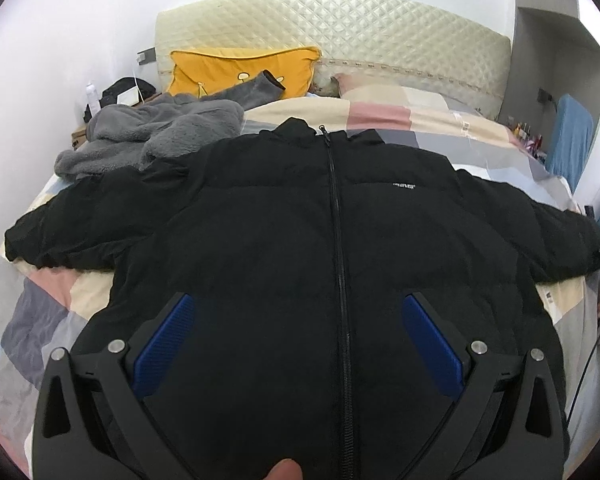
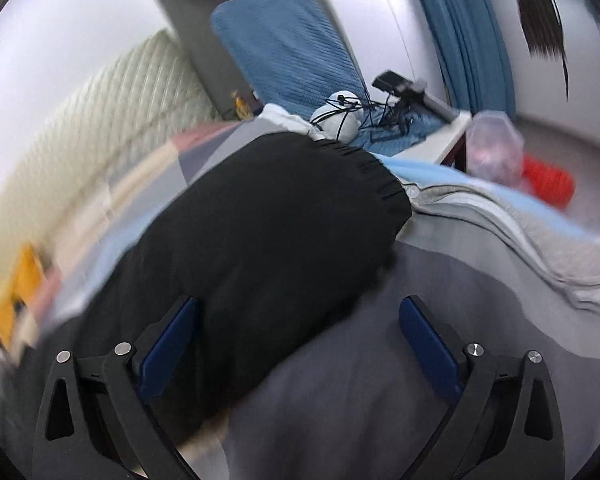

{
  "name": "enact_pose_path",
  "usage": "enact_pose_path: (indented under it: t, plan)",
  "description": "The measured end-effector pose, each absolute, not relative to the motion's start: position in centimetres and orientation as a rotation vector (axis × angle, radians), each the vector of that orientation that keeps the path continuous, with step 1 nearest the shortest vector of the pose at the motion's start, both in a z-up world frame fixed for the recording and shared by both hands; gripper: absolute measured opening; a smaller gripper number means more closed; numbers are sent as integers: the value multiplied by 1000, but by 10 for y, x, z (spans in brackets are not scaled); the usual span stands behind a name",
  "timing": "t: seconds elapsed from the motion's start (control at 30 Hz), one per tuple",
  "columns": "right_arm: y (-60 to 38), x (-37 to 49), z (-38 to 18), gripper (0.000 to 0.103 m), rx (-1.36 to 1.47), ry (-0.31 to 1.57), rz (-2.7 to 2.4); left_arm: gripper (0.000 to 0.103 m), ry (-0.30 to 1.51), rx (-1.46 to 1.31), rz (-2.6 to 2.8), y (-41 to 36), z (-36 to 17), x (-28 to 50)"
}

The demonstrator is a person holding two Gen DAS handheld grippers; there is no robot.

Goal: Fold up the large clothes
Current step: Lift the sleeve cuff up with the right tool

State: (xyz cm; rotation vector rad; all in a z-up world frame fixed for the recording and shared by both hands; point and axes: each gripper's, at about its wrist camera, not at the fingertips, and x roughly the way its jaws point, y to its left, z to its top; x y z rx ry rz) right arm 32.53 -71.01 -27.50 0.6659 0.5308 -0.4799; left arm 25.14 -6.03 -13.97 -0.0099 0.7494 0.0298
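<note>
A black puffer jacket lies zipped and face up on the bed, both sleeves spread out to the sides. My left gripper is open and empty, hovering over the jacket's lower front near the hem. In the right wrist view my right gripper is open and empty above the jacket's right sleeve, whose elastic cuff points toward the bed's edge. That view is blurred by motion.
The bed has a patchwork quilt and a quilted cream headboard. A grey fleece garment and a yellow pillow lie at the back left. A blue chair with cables, a clear jar and a red object stand beside the bed.
</note>
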Motion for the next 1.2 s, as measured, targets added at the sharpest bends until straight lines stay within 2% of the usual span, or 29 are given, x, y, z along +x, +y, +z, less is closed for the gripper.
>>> enact_pose_path:
  t: [0.1,0.17,0.2,0.23,0.27,0.33,0.43,0.53,0.77,1.2]
  plan:
    - [-725,329,-278,93,756,498,-427,103,740,12,39,-58,-143,243]
    - [-736,334,-279,82,822,474,-388,103,749,20,60,-54,-146,241]
    - [-740,335,-279,72,845,463,-379,103,758,4,65,-50,-146,241]
    - [-743,336,-278,57,870,448,-368,103,759,-19,65,-45,-145,241]
    - [-747,338,-276,49,891,434,-356,103,757,-39,64,-42,-145,240]
    - [-751,339,-268,27,906,408,-347,103,751,-68,64,-35,-144,237]
    - [-749,341,-249,13,863,396,-339,103,743,-64,75,-30,-144,229]
    - [-749,338,-229,9,843,373,-344,103,743,-55,71,-26,-142,225]
    - [-743,313,-174,8,780,336,-376,103,698,2,54,-13,-119,207]
    - [-643,294,-9,9,519,273,-319,103,634,-14,13,28,-77,179]
